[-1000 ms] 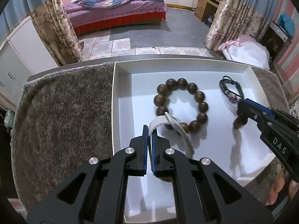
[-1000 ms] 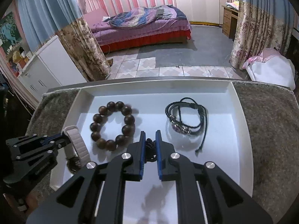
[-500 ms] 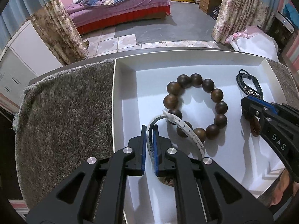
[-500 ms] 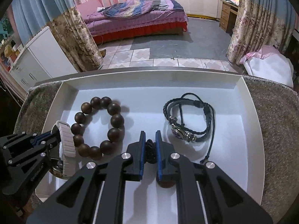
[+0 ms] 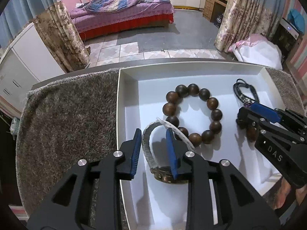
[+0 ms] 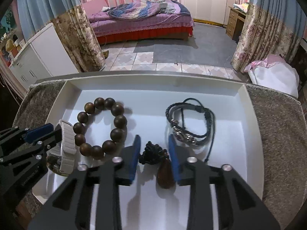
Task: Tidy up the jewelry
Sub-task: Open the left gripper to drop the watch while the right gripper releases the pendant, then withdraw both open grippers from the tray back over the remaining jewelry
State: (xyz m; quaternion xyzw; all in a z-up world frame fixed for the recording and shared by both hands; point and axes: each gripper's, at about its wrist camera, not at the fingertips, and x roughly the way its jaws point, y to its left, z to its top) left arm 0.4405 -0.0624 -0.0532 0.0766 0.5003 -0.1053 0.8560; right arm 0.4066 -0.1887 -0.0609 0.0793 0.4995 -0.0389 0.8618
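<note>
A white tray (image 5: 128, 88) (image 6: 251, 115) sits on a grey furry mat. In it lie a brown wooden bead bracelet (image 5: 192, 113) (image 6: 101, 128), a black braided cord bracelet (image 5: 245, 94) (image 6: 191, 122), a watch with a white strap (image 5: 151, 149) (image 6: 66, 149) and a small dark bead string with a brown pendant (image 6: 159, 161) (image 5: 249, 130). My left gripper (image 5: 153, 134) (image 6: 44, 132) is open, its fingers astride the watch strap. My right gripper (image 6: 153, 143) (image 5: 247, 111) is open around the dark bead string, which rests on the tray floor.
The grey furry mat (image 5: 67, 118) (image 6: 278, 126) covers the table on both sides of the tray. Beyond the table edge are a tiled floor, flowered curtains (image 6: 80, 38), a bed (image 6: 142, 19) and a white cabinet (image 5: 28, 57).
Both grippers have opened. The left one has let go of the watch strap and the right one has let go of the dark bead string; both pieces now lie in the tray.
</note>
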